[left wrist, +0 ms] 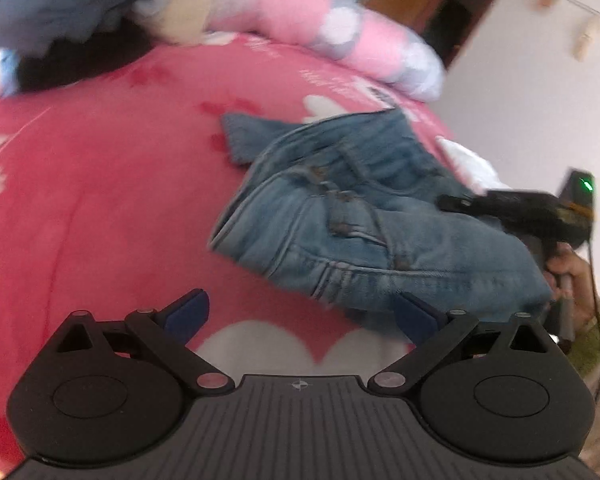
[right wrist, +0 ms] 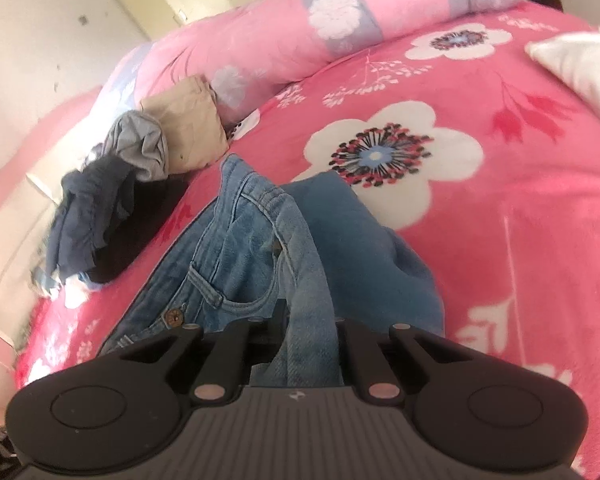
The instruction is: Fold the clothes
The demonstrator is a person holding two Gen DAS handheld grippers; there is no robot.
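We are working over a pink flowered blanket [left wrist: 100, 168] on a bed, where a pair of blue jeans [left wrist: 340, 216] is lying crumpled toward the right of the left wrist view. Our left gripper [left wrist: 300, 314] is hovering low over the blanket with its jaws spread wide and nothing between them; its right blue pad [left wrist: 414, 314] is sitting just at the near edge of the denim, and we cannot tell whether it is touching. Our right gripper [right wrist: 296, 320] is reaching in from the jeans' right side, and its jaws are pinched narrow on a fold of the jeans [right wrist: 260, 248], with cloth running up between the fingers. In the left wrist view the right gripper [left wrist: 456, 201] is resting on the far right part of the denim, with a hand [left wrist: 572, 276] gripping its handle.

At the far left of the bed a heap of other clothes [right wrist: 112, 188] is lying beside a folded beige garment [right wrist: 188, 128]. A rolled pink quilt [right wrist: 300, 28] is stretching along the far edge, and a white pillow [right wrist: 580, 68] is lying at the far right.
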